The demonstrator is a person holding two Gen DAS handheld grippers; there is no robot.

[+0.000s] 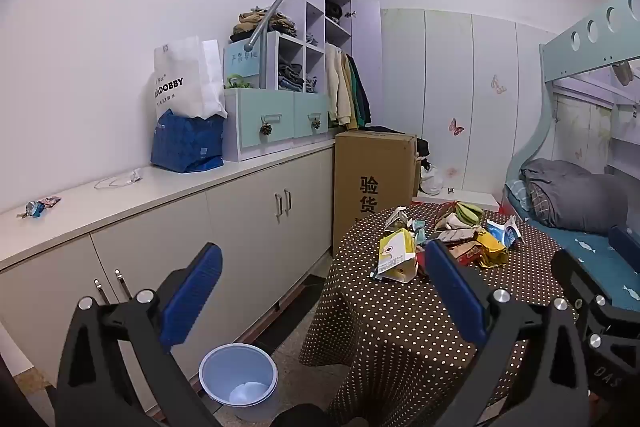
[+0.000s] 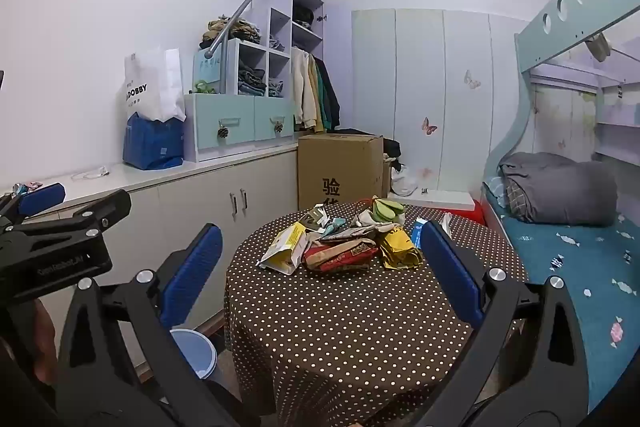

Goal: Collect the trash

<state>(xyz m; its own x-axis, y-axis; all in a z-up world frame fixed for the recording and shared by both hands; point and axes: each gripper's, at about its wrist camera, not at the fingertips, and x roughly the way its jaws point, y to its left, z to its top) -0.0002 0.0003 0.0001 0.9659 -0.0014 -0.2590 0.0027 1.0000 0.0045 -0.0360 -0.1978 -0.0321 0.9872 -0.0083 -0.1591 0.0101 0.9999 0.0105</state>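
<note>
A heap of trash lies on a round table with a brown dotted cloth: a yellow carton, red and yellow packets, a blue-white carton. On the floor left of the table stands a pale blue bin. My left gripper is open and empty, short of the table's left edge. My right gripper is open and empty, held before the heap. A crumpled wrapper lies on the counter.
A long white counter with cabinets runs along the left wall, carrying a blue bag and stepped shelves. A tall cardboard box stands behind the table. A bunk bed borders the table's right side.
</note>
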